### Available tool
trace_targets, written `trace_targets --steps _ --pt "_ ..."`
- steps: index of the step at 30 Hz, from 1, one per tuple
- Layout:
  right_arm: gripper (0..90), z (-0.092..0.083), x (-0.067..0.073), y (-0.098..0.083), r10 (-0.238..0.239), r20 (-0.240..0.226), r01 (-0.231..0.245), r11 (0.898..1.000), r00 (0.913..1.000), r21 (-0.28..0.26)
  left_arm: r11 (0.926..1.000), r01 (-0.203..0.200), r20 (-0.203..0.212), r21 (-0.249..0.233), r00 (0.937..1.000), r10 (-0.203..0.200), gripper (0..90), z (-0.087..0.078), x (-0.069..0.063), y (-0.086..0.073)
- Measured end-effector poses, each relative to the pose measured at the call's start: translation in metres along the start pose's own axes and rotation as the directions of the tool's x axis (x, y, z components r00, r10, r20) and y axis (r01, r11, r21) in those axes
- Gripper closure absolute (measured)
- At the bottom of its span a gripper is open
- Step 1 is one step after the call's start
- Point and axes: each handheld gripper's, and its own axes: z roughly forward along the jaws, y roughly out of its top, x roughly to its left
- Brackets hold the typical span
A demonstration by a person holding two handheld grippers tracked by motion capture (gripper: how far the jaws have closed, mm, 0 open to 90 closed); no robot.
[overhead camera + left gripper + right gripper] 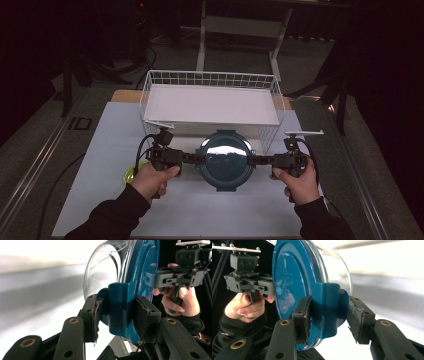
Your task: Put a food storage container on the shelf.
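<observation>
High view: round glass container (pixel 226 159) with teal lid, held level between two grippers just in front of white wire basket (pixel 210 102), above white table mat (pixel 120 135). Left gripper (pixel 196 158) clamped on left lid clasp; right gripper (pixel 256 160) clamped on right clasp. Left gripper view: pads (pixel 93 315) pressed either side of teal clasp (pixel 119 307). Right gripper view: same grip on opposite clasp (pixel 328 308). Yellow-green object (pixel 131 174) partly hidden behind left hand (pixel 152 179).

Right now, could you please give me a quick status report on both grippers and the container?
Left gripper and right gripper clamped on opposite lid clips. Round clear container with teal lid held level between them. White wire basket just behind it.
</observation>
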Motion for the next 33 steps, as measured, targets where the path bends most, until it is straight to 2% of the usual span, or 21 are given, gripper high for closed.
trace_targets --steps 9,17,19,22,30,33 --pt "55.4 -0.012 0.032 0.034 -0.053 -0.004 0.053 0.998 0.9986 -0.035 0.9977 -0.045 -0.003 -0.051 0.999 0.045 57.1 -0.027 -0.022 0.027" --pt "55.4 -0.016 0.052 0.064 -0.077 0.003 0.077 0.995 0.9971 -0.057 0.9956 -0.056 -0.004 -0.076 0.9985 0.055 57.1 -0.044 -0.03 0.054" --pt "55.4 -0.016 0.055 0.071 -0.078 0.001 0.078 0.995 0.9969 -0.061 0.9937 -0.069 -0.013 -0.088 0.9976 0.068 57.0 -0.048 -0.033 0.062" --pt "55.4 -0.016 0.059 0.081 -0.079 -0.006 0.079 0.995 0.9968 -0.069 0.9926 -0.069 -0.018 -0.1 0.9976 0.067 57.0 -0.053 -0.036 0.073" --pt "55.3 -0.014 0.064 0.106 -0.069 0.016 0.07 0.994 0.9975 -0.083 0.9924 -0.062 -0.006 -0.106 0.9981 0.062 56.9 -0.055 -0.03 0.099" --pt "55.3 -0.011 0.062 0.116 -0.055 0.016 0.057 0.995 0.9983 -0.085 0.9924 -0.054 -0.011 -0.11 0.9985 0.053 56.8 -0.056 -0.027 0.108"
